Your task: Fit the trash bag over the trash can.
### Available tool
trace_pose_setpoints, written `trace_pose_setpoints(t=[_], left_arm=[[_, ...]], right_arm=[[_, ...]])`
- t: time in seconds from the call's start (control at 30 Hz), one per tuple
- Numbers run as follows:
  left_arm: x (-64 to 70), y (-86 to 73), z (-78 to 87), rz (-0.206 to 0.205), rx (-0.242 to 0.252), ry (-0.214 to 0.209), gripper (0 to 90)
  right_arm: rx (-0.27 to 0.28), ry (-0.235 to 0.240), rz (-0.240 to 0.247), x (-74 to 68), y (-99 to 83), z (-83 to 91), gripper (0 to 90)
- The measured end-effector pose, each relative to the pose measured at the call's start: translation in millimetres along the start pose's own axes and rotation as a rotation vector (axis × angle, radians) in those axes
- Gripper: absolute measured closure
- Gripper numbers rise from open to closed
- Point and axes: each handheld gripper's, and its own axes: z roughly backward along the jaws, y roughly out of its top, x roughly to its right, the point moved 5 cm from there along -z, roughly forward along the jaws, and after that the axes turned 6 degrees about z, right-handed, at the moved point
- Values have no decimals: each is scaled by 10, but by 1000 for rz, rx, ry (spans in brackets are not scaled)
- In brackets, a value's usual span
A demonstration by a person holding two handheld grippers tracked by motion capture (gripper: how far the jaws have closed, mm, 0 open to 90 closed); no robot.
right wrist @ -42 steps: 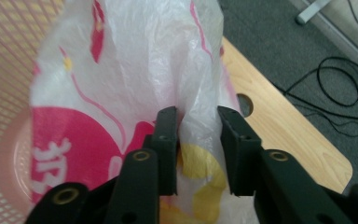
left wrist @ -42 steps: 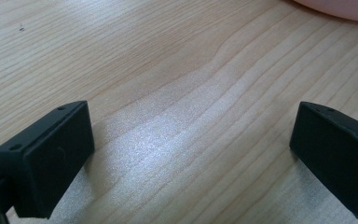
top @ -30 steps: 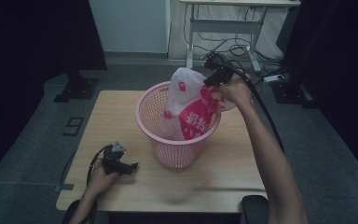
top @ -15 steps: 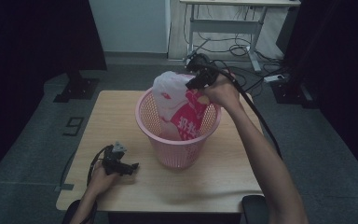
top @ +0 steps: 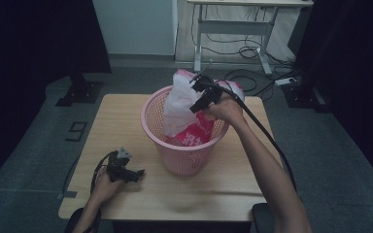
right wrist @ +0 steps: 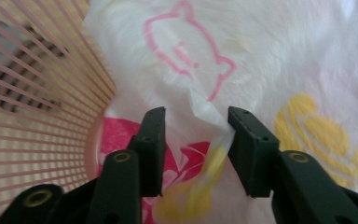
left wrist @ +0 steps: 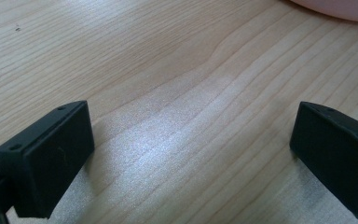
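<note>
My right gripper (top: 197, 94) sits over the pink basket (top: 187, 155) with its jaws parted around a fold of the plastic bag (top: 179, 104).

In my right gripper view the two black jaws stand apart, not clenched; a crinkled ridge of the white bag, printed with pink and yellow cartoon figures, rises between them and touches the right-hand jaw, while the basket's pink ribs run along the left. The bag stands partly inside the basket, its top above the rim, near the middle of the wooden table (top: 126, 116). My left gripper (top: 131, 174) rests on the table near the front left edge, well apart from the basket, jaws wide open and holding nothing.
</note>
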Motion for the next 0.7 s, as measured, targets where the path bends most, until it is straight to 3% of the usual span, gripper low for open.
trace_pose_setpoints(t=[0.17,0.2,0.23,0.27,0.33,0.43,0.47,0.6,0.7], left_arm=[[0,0,0,0,0,0,0],[0,0,0,0,0,0,0],[0,0,0,0,0,0,0],[0,0,0,0,0,0,0],[0,0,0,0,1,0,0],[-1,0,0,-1,0,0,0],[0,1,0,-3,-1,-3,0],[1,1,-1,-4,0,-3,0],[2,1,-2,-3,0,-3,0]], right_arm=[[113,-58,9,119,181,447,460],[113,-58,9,119,181,447,460],[126,-87,2,182,188,498,442],[116,-153,-16,328,149,526,410],[84,-217,-48,490,52,457,376],[33,-199,-89,626,-146,226,368],[33,-199,-89,626,-146,226,368],[-29,-190,-87,653,-341,-62,433],[-37,-176,-67,605,-355,-128,471]])
